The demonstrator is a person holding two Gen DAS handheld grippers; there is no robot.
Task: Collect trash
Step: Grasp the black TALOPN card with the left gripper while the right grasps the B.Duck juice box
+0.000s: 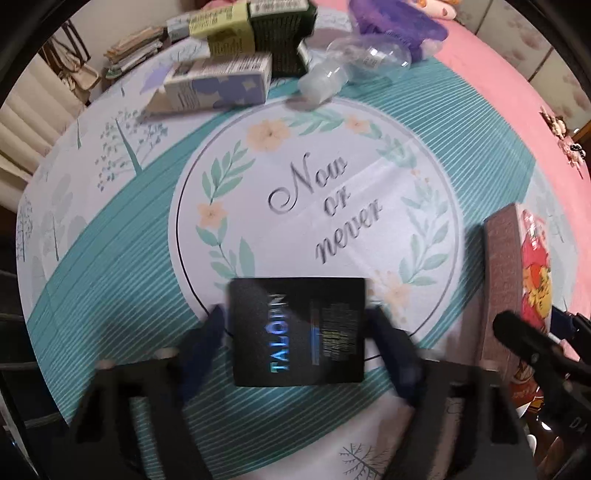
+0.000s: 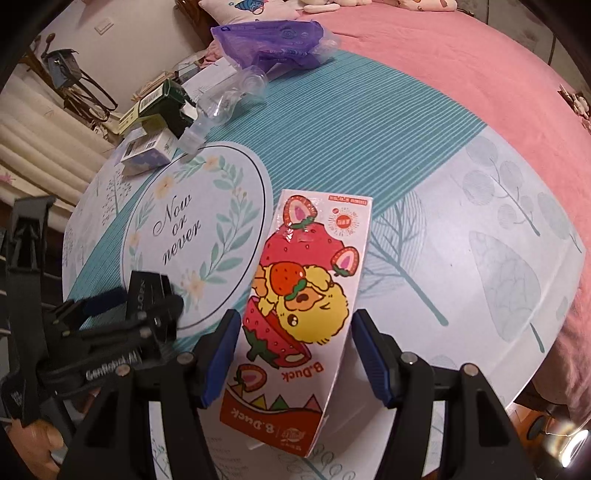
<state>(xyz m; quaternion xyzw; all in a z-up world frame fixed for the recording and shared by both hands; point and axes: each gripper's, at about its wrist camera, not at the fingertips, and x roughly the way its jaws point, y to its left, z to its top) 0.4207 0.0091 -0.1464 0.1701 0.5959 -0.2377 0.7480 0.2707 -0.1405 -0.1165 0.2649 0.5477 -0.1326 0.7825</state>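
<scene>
A black "TALON" box lies on the printed cloth between the fingers of my left gripper, which is open around it with small gaps at both sides. The same box and left gripper show at the left of the right wrist view. A flat red and white "B.Duck" carton lies between the fingers of my right gripper, which is open and not touching it. In the left wrist view the carton stands at the right edge.
At the cloth's far edge lie a blue and white box, a pale green box, a dark green box, a crushed clear plastic bottle and a purple plastic bag. The pink bedspread lies beyond the teal cloth.
</scene>
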